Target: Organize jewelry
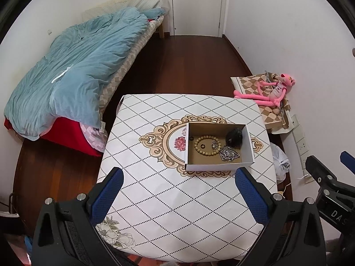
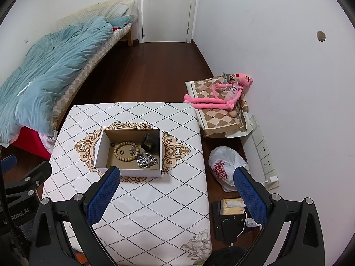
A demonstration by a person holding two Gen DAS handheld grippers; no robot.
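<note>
While both tools gape empty, box [image 1: 218,166] holds bead bracelet [image 1: 206,144], chain [image 1: 228,154], rings.

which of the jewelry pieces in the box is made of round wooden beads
The tan wooden bead bracelet, a ring of round beads lying flat mid-box. The silver chain pile beside it is metal links, and the black chunky piece sits at the far right corner.

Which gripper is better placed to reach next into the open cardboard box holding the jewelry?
Left, probably. In its view the open cardboard box lies nearly between its open jaws; in the right gripper's view the box sits off toward the left finger. Both are empty.
</note>
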